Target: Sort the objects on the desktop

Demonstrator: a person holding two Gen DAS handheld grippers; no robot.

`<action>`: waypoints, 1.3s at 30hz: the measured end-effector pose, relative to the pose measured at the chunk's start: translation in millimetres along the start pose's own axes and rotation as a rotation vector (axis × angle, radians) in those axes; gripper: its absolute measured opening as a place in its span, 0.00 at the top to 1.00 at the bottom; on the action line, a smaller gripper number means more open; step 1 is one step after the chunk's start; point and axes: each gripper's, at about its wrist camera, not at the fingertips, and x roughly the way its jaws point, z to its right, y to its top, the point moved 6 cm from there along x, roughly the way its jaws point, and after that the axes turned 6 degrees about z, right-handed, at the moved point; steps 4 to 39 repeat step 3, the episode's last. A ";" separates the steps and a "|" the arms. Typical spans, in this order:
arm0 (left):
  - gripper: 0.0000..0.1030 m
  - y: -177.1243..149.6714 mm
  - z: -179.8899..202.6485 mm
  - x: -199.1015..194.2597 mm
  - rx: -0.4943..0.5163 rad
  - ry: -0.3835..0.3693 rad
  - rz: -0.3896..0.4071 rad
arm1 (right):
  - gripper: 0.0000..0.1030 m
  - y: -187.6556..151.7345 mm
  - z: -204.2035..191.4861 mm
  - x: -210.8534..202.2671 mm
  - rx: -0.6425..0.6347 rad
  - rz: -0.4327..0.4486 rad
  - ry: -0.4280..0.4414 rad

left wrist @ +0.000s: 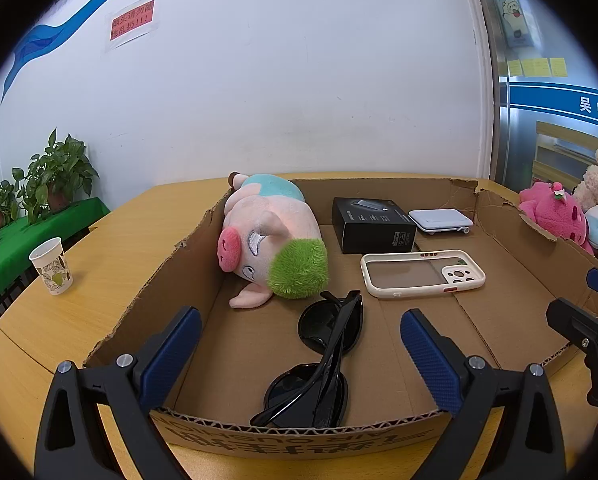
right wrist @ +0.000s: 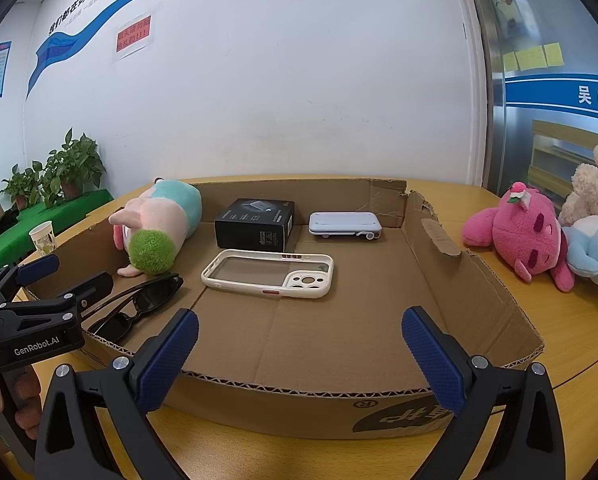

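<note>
- Left gripper (left wrist: 301, 344) is spread wide and empty, above the sunglasses (left wrist: 323, 356) lying at the near left of the cardboard box (left wrist: 499, 320).
- Right gripper (right wrist: 299, 344) gapes too, holding nothing.
- Farther in: pig plush (left wrist: 273, 240), black carton (left wrist: 373, 224), phone case (left wrist: 421, 274).
- Outside: paper cup (left wrist: 52, 266) far left, pink plush (right wrist: 523, 236) right (neighbouring toys cut off).

Folded black sunglasses (left wrist: 323, 360) lie in the cardboard box (left wrist: 147, 300) between wide-apart blue fingers (left wrist: 171, 352).
</note>
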 end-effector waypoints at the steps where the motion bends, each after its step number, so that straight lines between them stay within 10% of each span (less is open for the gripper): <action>1: 0.03 0.1 0.1 -0.1 0.001 0.001 0.000 | 0.00 0.1 0.1 -0.1 0.000 0.000 0.000; 39: 0.03 0.4 -0.4 0.8 0.002 0.000 0.000 | 0.00 -0.2 0.0 0.3 0.000 0.000 0.000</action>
